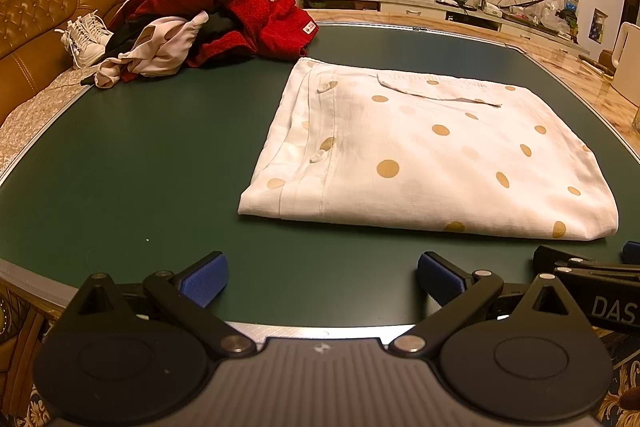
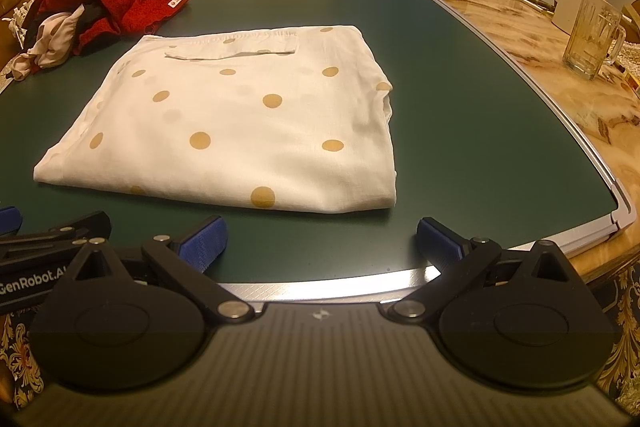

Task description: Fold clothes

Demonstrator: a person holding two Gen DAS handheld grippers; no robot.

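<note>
A green worktop (image 1: 140,155) fills both views, and a white shirt with tan polka dots (image 1: 432,155) lies folded into a flat rectangle at its centre, right of middle in the left wrist view and left of middle in the right wrist view. A heap of unfolded clothes (image 1: 224,19), red on top with pale and black pieces beneath, sits at the upper left, just beyond the shirt's far corner. Along the bottom of each frame the left claw (image 1: 322,277) and right claw (image 2: 320,239) hang with blue pads spread wide apart, empty, short of the shirt's near edge.
</note>
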